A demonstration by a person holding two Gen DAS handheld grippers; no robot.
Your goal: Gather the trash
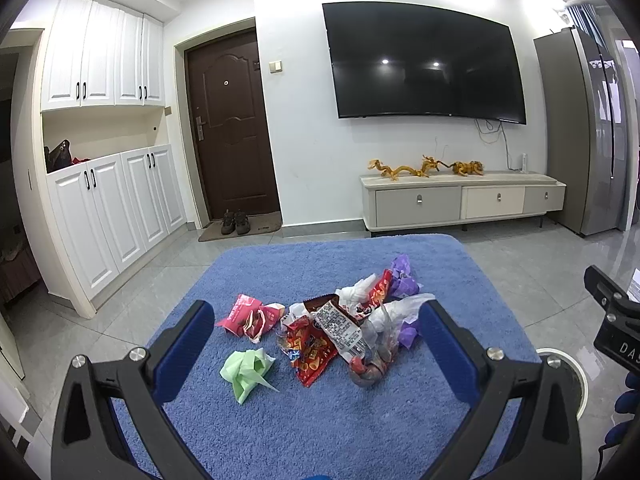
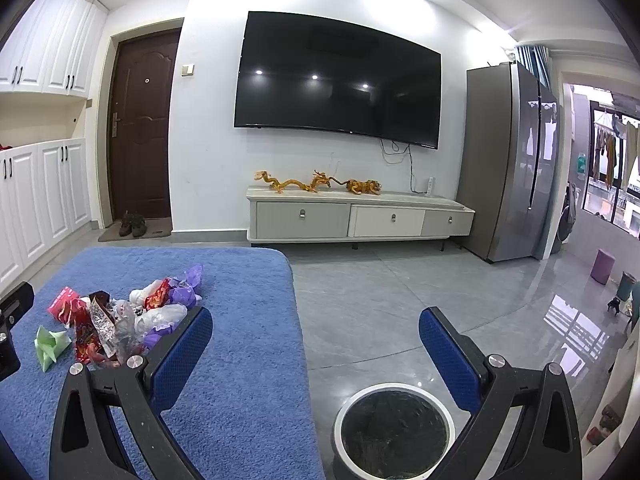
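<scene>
A heap of snack wrappers [image 1: 340,328] lies on the blue fluffy cover [image 1: 320,420] of a table, with a pink wrapper [image 1: 248,316] to its left and a crumpled green bag [image 1: 248,372] in front. My left gripper [image 1: 316,352] hovers open above the pile, its blue pads on either side. My right gripper [image 2: 316,348] is open and holds nothing, over the table's right edge. Below it stands a white bin [image 2: 394,432] with a dark liner. The same wrappers [image 2: 120,320] lie left of the right gripper.
A grey tiled floor [image 2: 380,300] spreads right of the table. A low TV cabinet [image 2: 360,220] with gold figurines stands under a wall TV [image 2: 340,80]. A fridge [image 2: 512,160] is at the right, white cupboards [image 1: 112,208] and a brown door [image 1: 232,128] at the left.
</scene>
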